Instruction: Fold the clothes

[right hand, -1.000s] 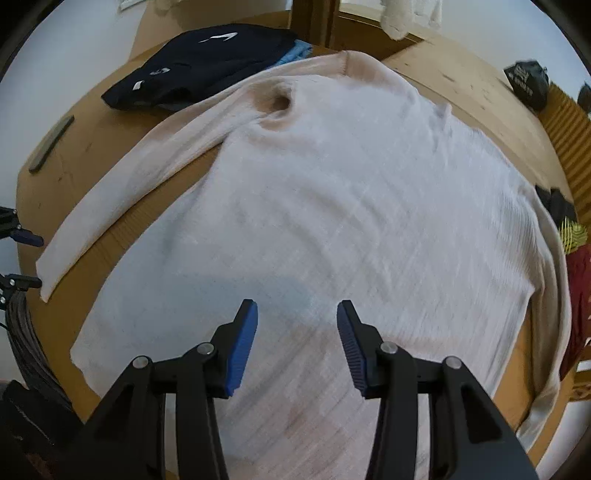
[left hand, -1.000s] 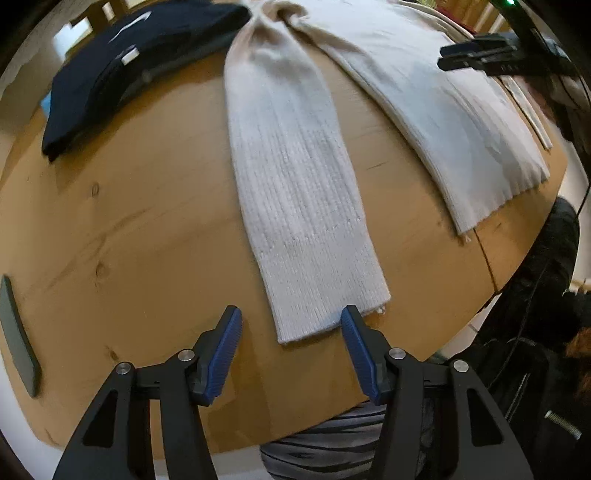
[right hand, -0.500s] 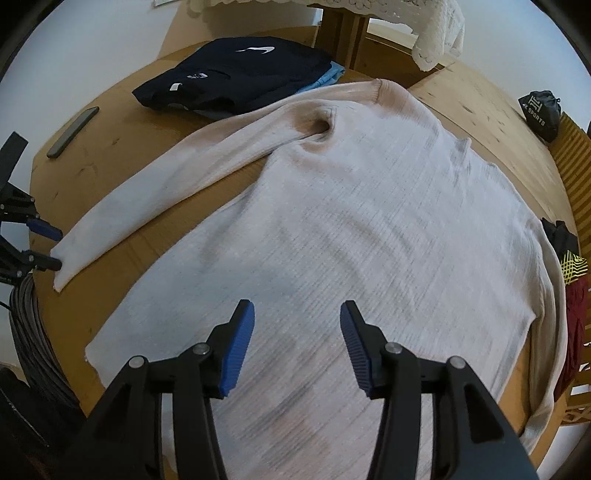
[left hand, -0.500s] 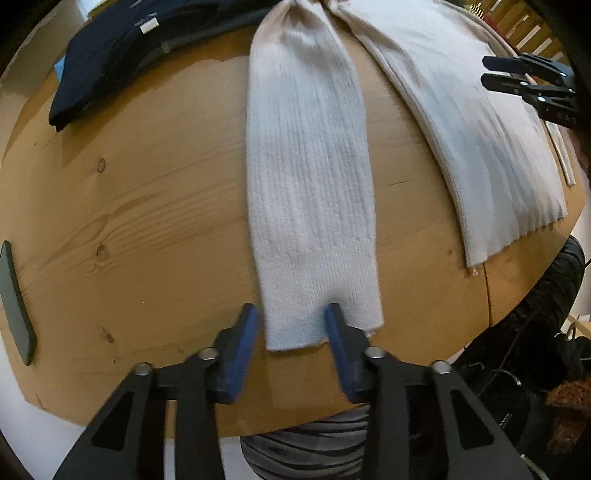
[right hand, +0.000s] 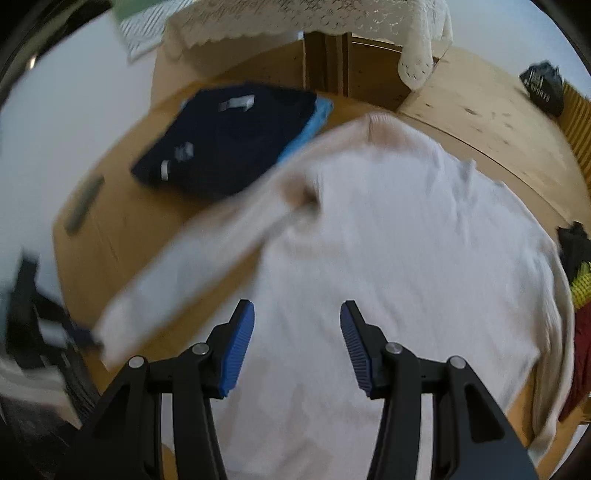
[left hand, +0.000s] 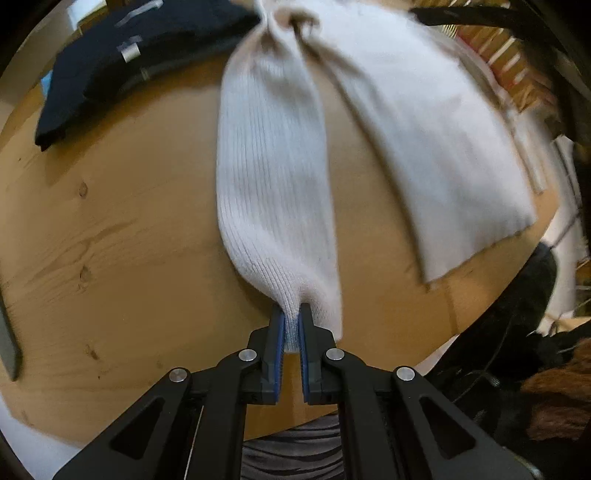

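A cream ribbed sweater (right hand: 388,240) lies spread on the wooden table (left hand: 110,240). Its left sleeve (left hand: 273,177) runs toward me in the left wrist view. My left gripper (left hand: 291,325) is shut on the sleeve's cuff, and the cuff bunches between the blue pads. The sweater body (left hand: 424,129) lies to the right of the sleeve. In the right wrist view the sleeve (right hand: 192,269) looks blurred and stretches down to the left. My right gripper (right hand: 297,332) stands open above the sweater's lower body with nothing between its fingers.
A folded navy garment (right hand: 229,140) sits at the table's far left over a light blue piece (right hand: 314,122). A dark flat bar (right hand: 83,210) lies near the left edge. Dark and red clothes (right hand: 580,280) hang at the right. A lace-covered cabinet (right hand: 314,22) stands behind.
My left gripper moved forward onto the sleeve cuff and shut on it; the cuff is now pinched and lifted. The right gripper drew back slightly and stays open.
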Action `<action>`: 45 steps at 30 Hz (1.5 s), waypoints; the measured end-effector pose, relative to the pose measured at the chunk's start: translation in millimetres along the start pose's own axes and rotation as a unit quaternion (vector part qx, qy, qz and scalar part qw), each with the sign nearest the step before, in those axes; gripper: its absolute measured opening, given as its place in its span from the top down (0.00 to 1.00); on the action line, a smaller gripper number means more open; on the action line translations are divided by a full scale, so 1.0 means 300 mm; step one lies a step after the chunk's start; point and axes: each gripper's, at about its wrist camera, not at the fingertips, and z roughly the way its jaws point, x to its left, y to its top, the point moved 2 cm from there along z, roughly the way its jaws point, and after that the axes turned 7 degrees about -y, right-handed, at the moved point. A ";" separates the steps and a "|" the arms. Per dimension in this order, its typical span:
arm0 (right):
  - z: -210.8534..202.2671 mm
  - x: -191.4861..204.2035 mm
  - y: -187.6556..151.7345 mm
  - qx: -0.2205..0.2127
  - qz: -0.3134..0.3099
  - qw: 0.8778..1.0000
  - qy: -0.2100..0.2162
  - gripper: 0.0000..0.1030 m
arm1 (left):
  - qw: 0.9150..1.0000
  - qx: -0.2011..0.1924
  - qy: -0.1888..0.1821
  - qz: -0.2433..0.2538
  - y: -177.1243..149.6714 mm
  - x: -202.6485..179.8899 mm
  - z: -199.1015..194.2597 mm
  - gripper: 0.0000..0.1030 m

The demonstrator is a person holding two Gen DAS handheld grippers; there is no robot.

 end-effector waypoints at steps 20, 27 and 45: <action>0.504 -0.008 0.524 0.125 0.127 0.984 -0.015 0.74 | 0.995 -0.068 -0.059 0.053 0.052 0.024 -0.068 0.94; 0.552 0.018 0.503 0.135 0.108 0.985 -0.027 0.94 | 0.994 -0.068 -0.065 0.062 0.051 0.036 -0.052 0.94; 0.389 -0.234 0.528 0.014 0.256 0.946 0.199 0.96 | 0.974 -0.198 0.025 0.112 0.131 0.008 -0.401 0.94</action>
